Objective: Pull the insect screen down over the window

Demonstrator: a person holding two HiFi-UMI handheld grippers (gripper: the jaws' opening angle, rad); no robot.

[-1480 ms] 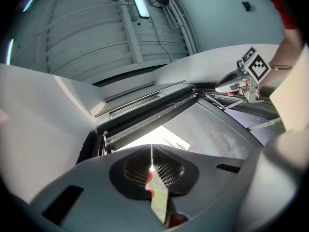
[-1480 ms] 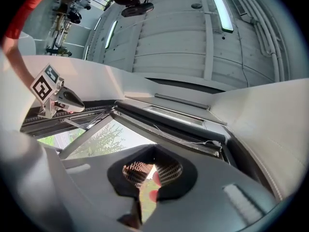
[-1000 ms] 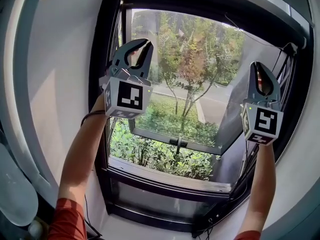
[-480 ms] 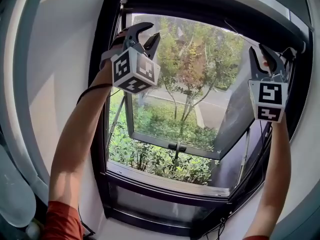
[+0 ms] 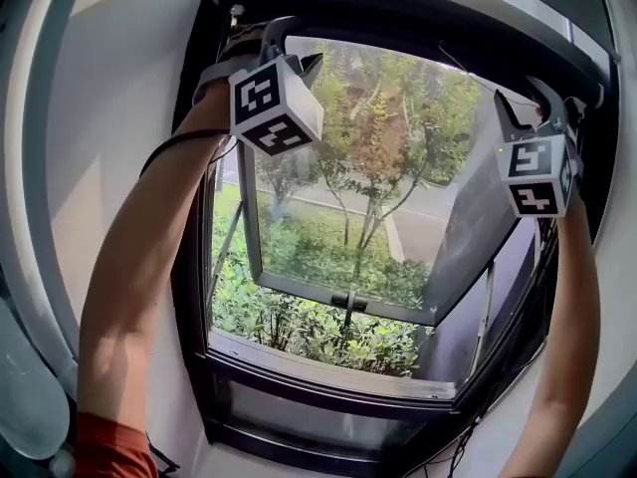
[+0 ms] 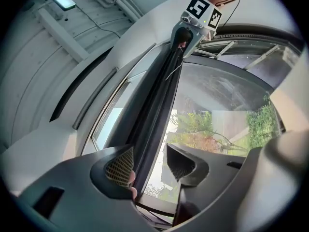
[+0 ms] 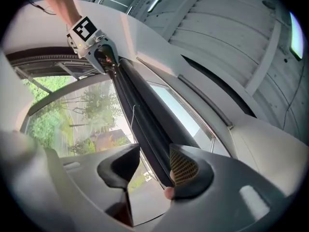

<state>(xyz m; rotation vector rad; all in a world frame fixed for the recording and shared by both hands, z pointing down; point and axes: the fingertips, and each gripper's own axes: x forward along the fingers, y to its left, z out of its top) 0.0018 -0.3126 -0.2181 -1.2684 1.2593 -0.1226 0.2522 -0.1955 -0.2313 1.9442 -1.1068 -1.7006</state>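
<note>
The step in hand looks like the reach for a grip. The insect screen (image 5: 418, 30) sits rolled up in its dark bar along the top of the window (image 5: 328, 368), not yet drawn down, and both grippers are up at that bar, one near each end. The left gripper (image 6: 149, 164) and the right gripper (image 7: 153, 167) have just been opening their fingers (image 6: 120, 166), which stand wide and released with the bar running between them, unclamped. Next, I judge, both must close on the bar together and draw it evenly downward.
</note>
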